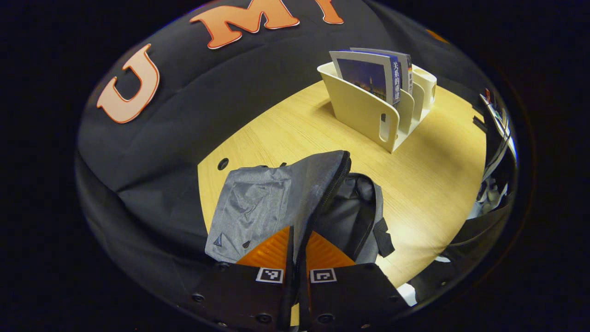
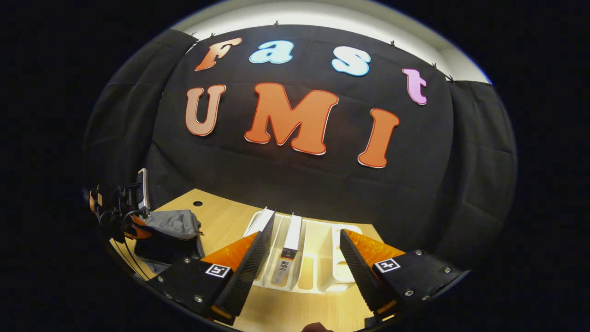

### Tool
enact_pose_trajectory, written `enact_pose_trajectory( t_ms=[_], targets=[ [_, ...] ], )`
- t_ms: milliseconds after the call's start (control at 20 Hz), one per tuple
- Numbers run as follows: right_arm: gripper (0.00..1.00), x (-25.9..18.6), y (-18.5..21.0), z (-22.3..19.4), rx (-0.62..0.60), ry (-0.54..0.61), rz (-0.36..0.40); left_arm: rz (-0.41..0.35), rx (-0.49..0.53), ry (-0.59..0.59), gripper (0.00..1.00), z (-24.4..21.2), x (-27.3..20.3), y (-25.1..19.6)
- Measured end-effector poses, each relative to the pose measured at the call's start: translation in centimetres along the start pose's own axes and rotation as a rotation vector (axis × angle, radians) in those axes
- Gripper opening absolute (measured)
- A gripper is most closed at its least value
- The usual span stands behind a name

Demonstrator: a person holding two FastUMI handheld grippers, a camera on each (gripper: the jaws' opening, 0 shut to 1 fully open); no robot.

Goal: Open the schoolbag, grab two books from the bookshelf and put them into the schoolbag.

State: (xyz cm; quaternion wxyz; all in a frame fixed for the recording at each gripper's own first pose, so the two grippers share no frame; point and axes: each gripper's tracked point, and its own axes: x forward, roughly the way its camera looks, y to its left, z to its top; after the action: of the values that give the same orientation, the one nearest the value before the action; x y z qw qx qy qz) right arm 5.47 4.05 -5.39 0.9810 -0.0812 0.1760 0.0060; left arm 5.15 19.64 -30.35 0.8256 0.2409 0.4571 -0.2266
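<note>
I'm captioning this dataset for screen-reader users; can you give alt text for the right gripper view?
The right gripper, fingers spread open, hovers over a cream bookshelf holding two upright books on a wooden table. At far left, the left gripper holds the grey schoolbag by its edge.

The front book (image 1: 368,76) in the bookshelf (image 1: 364,113) carries a vertical line of Chinese characters down the edge of its cover, reading 关系的重建 in the left gripper view. In the right gripper view, the spine of the middle book (image 2: 288,253) bears small print too blurred to read. Each claw finger carries a square black-and-white coded marker: two on the left claw (image 1: 296,258) and two on the right claw (image 2: 299,263). The schoolbag (image 1: 258,207) has a small triangular logo near its lower corner, with no legible words.
</note>
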Motion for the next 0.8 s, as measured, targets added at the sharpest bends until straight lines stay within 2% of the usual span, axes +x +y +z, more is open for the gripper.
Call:
enact_pose_trajectory(
  t_ms=[100, 250, 400, 600, 800],
  targets=[
    [0.97, 1.4, 1.4, -0.3, 0.025, 0.089, 0.028, -0.057, 0.0, 0.001, 0.05, 0.9, -0.9, 1.2],
    [0.98, 2.7, 3.4, -0.6, 0.071, 0.209, 0.071, -0.147, -0.034, 0.035, 0.07, 1.7, -2.3, 2.8],
    [0.98, 4.5, 5.9, 1.0, 0.123, 0.31, 0.147, -0.235, -0.074, 0.084, 0.07, 2.6, -3.4, 5.0],
    [0.98, 7.9, 8.3, 1.4, 0.096, 0.475, 0.221, -0.262, -0.082, 0.121, 0.07, 3.6, -3.9, 7.1],
    [0.98, 11.8, 9.8, -0.7, 0.153, 0.664, 0.263, -0.254, -0.068, 0.155, 0.07, 4.4, -4.1, 7.7]
  ],
)
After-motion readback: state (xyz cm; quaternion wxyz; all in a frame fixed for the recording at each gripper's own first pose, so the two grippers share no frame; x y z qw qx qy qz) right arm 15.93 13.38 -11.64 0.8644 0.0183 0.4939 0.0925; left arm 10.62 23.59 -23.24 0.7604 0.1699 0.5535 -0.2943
